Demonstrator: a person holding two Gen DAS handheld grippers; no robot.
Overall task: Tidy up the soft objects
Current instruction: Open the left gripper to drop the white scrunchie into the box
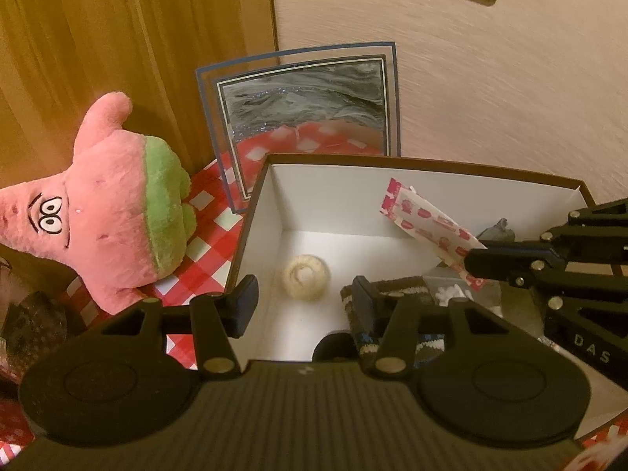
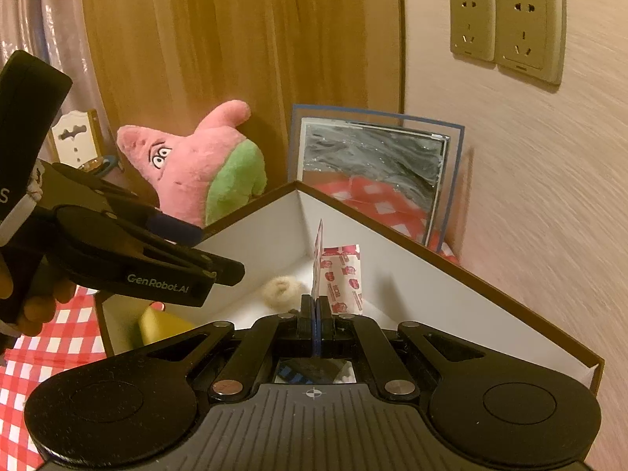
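With the right claw clenched on the red-and-white packet above the white box and the left claw released over the knitted cloth, lower before letting go.

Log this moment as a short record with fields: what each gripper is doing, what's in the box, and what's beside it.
left gripper: open, empty, over the box
right gripper: shut on red-and-white packet, held over the box
box: open, white inside, holds cream fluffy ball and patterned knit item
outside box: pink star plush on checked cloth, picture frame leaning on wall
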